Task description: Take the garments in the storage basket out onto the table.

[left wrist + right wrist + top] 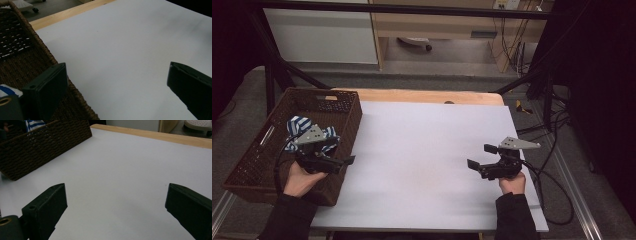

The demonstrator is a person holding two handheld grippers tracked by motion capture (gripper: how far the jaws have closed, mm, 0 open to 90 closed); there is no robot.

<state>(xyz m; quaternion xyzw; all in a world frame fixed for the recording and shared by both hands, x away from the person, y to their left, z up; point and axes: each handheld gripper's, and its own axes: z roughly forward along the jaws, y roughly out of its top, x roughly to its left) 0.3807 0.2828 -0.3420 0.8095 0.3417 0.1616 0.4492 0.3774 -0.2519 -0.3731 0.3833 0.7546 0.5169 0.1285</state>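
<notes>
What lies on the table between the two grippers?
Nothing: the high view shows bare white tabletop between the left gripper and right gripper.

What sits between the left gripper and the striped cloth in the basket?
Nothing visible. The left gripper hangs open over the wicker basket's right rim, pointing out over the white table. The blue-and-white striped cloth lies inside the basket behind its fingers.

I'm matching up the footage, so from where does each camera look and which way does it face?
High view: above the person's side, looking forward and down on the white table; both hands, left tool and right tool show.
Left gripper view: rides the left tool, facing across the table past the basket; open jaws show.
Right gripper view: rides the right tool, facing the basket; open jaws show.
All share table and basket.
</notes>
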